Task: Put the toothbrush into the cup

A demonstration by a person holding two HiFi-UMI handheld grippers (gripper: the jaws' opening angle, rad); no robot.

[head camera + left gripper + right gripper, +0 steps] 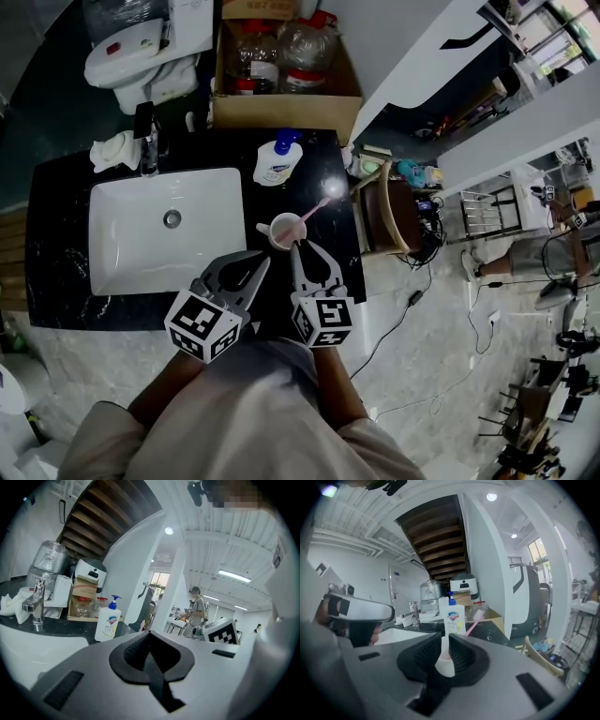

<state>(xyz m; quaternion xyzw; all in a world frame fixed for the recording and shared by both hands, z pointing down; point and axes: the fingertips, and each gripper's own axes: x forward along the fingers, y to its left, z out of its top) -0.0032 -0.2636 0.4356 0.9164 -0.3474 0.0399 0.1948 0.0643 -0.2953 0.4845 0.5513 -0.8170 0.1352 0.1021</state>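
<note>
Gripping the cup [284, 232] wall, the right gripper [298, 247] clamps narrow on it.
Pink toothbrush [315, 210] leans inside the cup; left gripper [150, 634] closed, empty, near sink [122, 246].

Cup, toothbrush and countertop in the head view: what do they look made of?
The cup is white outside and pinkish inside with a smooth surface. It could be plastic or glazed ceramic, and the look leaves that open. The toothbrush has a slim, evenly pink handle, most likely moulded plastic. The countertop looks like polished black stone, marble-like, given its pale veining and the bright lamp glare on it.
</note>
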